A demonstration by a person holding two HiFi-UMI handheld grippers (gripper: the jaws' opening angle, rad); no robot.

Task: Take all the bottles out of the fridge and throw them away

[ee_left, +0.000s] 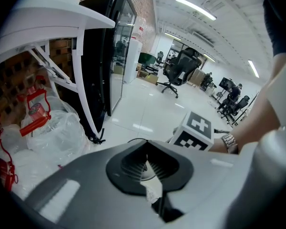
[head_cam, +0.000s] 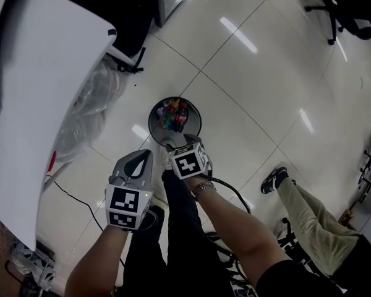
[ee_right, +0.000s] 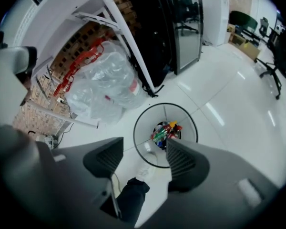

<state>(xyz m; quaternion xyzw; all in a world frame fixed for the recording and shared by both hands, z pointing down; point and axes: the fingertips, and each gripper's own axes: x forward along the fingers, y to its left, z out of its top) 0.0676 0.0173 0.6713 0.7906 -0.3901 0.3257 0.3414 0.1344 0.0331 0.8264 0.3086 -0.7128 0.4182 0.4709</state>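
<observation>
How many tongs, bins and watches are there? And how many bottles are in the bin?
Tongs: 2 (left tongs, right tongs)
Bin: 1
Wristwatch: 1
Bottles: a colourful pile in the bin, too jumbled to count
Total counted: 4

Grey left gripper (head_cam: 143,159), grey right gripper (head_cam: 187,143), both cubes in black-and-white square markers. There's the black-rimmed bin (head_cam: 149,121), red, green, blue and yellow bottles (head_cam: 173,116) inside, on glossy white floor tiles (head_cam: 253,85). Black fridge (ee_left: 102,56) alongside.
</observation>
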